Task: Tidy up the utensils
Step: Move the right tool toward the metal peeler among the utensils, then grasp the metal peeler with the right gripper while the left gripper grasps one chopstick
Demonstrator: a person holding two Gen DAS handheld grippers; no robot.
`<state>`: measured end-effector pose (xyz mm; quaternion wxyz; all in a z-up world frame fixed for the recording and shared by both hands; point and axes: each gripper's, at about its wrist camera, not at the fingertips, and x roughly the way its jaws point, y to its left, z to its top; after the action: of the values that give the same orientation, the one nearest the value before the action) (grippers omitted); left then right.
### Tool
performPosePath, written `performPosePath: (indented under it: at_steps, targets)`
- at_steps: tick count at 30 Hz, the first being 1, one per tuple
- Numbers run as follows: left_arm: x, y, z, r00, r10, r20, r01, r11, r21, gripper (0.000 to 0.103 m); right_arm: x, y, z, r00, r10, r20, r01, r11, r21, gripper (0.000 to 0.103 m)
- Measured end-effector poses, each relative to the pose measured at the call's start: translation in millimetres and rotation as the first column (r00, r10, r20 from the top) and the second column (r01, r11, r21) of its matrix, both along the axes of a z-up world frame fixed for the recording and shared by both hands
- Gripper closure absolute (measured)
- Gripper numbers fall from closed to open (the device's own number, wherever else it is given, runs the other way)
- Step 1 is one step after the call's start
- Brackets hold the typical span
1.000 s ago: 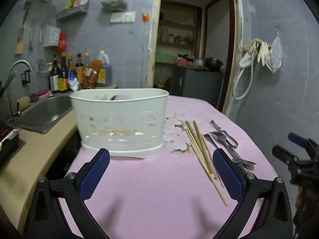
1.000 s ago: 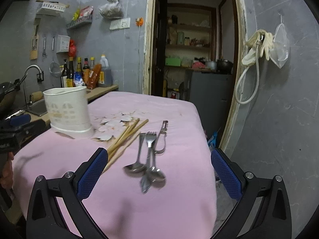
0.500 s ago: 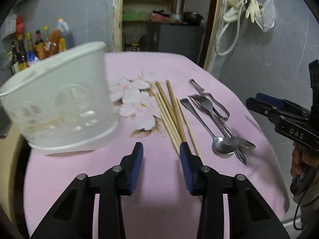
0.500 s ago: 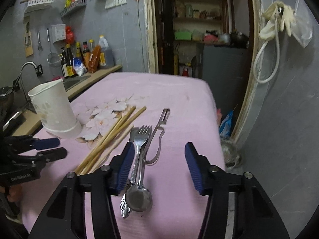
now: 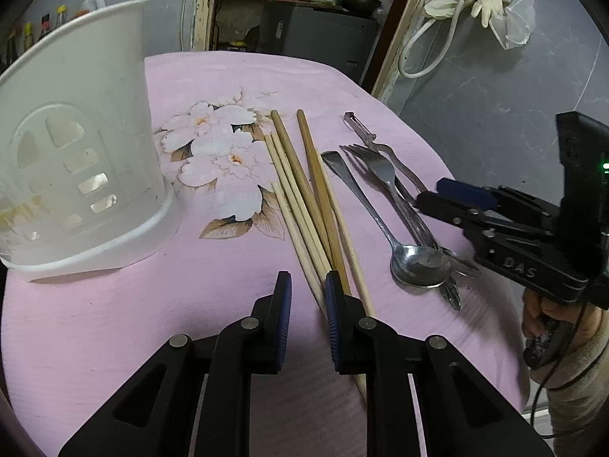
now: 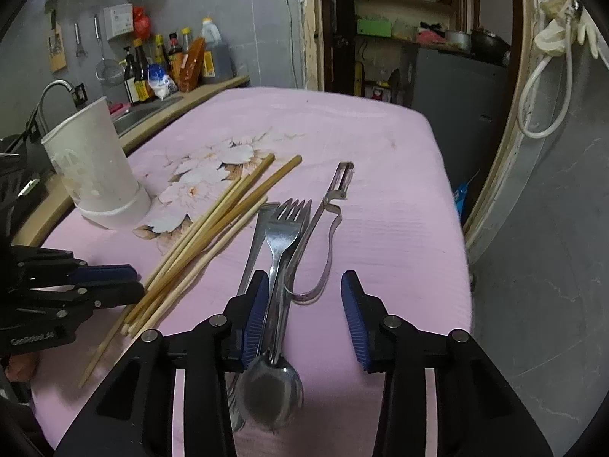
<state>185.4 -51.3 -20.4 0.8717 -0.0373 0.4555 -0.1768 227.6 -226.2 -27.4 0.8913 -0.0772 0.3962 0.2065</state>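
Note:
Several wooden chopsticks point(image 5: 304, 190) lie in a bundle on the pink flowered tablecloth point(image 5: 213, 289). My left gripper point(image 5: 307, 285) hovers over their near ends with its jaws closing; the ends lie in the narrow gap, not visibly pinched. To the right lie a spoon point(image 5: 418, 262), a fork point(image 5: 377, 167) and a peeler point(image 5: 361, 129). My right gripper point(image 6: 303, 282) straddles the fork point(image 6: 285, 224), the spoon point(image 6: 270, 388) and the peeler's loop point(image 6: 327, 251). Its jaws are closing, with a wide gap on the right side. A white slotted utensil holder point(image 5: 76, 152) stands upright at the left.
A sink and a row of bottles point(image 6: 167, 64) line the counter behind the holder point(image 6: 91, 167). The table's right edge point(image 6: 456, 228) drops off toward a doorway. A hose and gloves point(image 5: 456, 0) hang on the grey wall. A person's hand point(image 5: 540, 316) holds the right gripper.
Both grippers have tipped downward and moved in over the utensils. Their jaws have narrowed from wide open, the left to a slim gap at the chopsticks, the right around the cutlery handles.

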Motion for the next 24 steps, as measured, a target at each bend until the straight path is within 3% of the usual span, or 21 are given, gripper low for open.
performPosePath:
  at_steps: [4,7,12,15,20,24]
  targets:
    - [1.3,1.3,1.3,1.000,0.003,-0.019,-0.003,1.000,-0.020,0.092,5.2,2.6,-7.4,1.000,0.014,-0.028,-0.014,1.000,0.002,0.081]
    - [-1.6,6.7,2.9,0.999,0.006,-0.036,-0.008,0.998,-0.057,0.100,2.9,0.2,-7.4,1.000,0.013,-0.026,-0.013,1.000,0.020,0.081]
    - [-6.2,11.9,6.8,0.999,0.023,-0.040,-0.026,0.996,-0.083,0.103,-7.3,-6.9,-6.6,1.000,0.019,-0.024,-0.018,1.000,0.026,0.081]
    - [-9.7,12.3,5.8,0.998,0.034,-0.050,-0.038,0.997,-0.062,0.103,-16.8,-12.9,-5.1,0.999,0.020,-0.032,-0.019,0.999,0.026,0.082]
    - [-7.7,16.6,5.6,0.996,0.012,-0.088,-0.022,0.993,-0.114,0.103,-26.5,-21.5,-1.4,0.998,0.019,-0.053,-0.019,1.000,0.012,0.081]
    - [-8.1,17.6,13.6,0.997,-0.016,-0.080,0.002,0.984,-0.178,0.103,-22.1,-20.1,0.6,0.999,0.013,-0.052,-0.012,1.000,0.006,0.069]
